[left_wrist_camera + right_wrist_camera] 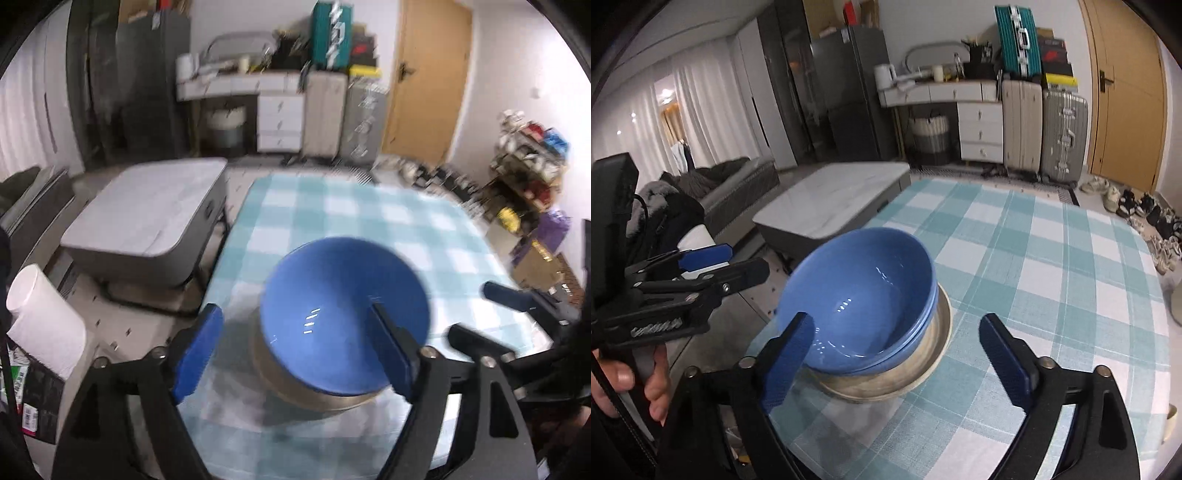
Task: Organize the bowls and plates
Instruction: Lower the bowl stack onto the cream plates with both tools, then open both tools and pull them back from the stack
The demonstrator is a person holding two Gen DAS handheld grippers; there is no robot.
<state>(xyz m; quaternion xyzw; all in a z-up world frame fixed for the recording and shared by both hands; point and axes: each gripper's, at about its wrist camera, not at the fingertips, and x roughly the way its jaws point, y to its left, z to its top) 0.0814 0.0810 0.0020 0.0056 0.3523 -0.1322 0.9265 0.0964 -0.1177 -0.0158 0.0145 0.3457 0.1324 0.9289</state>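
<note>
A blue bowl sits nested in a second blue bowl, and both rest in a wide beige dish on the blue-and-white checked tablecloth. My left gripper is open, with the stack ahead of its spread blue pads and nothing pressed between them. My right gripper is open too, its pads either side of the stack and apart from it.
The stack stands close to the table's left edge. A low white coffee table is beyond that edge, and a paper roll lower left. Suitcases and shoes line the far wall. A hand holds the left gripper.
</note>
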